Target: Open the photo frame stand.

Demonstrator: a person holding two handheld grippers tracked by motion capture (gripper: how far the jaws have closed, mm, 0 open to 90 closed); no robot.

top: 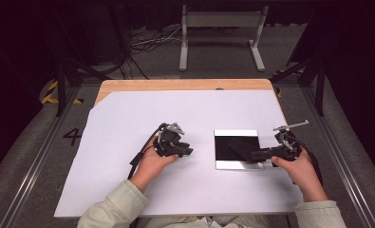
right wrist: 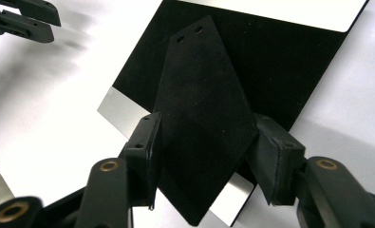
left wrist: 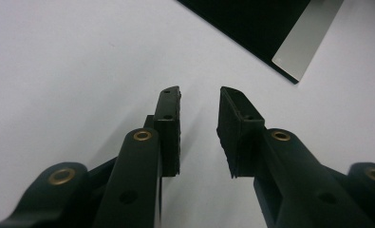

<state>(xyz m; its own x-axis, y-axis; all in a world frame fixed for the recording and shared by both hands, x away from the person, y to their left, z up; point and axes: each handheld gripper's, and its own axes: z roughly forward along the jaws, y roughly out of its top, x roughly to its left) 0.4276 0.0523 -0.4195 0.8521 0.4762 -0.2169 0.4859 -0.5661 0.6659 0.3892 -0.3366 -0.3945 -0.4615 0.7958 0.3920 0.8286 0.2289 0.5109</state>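
Between my right gripper [right wrist: 201,156] jaws I am pinching a black felt piece [right wrist: 201,118] by its two edges, above the black board [top: 236,148]. My left gripper [left wrist: 199,128] is waiting half open, empty. Felt is soft; squeezing more could be buckling it and slipping.

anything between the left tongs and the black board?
Nothing: in the high view, bare white sheet separates the left tongs from the black board. The left gripper view shows the same.

I see a light wooden table [top: 128,85] covered almost wholly by a large white paper sheet [top: 128,118]. Directly on that sheet lies a flat black rectangular plate with silver end strips [top: 223,145].
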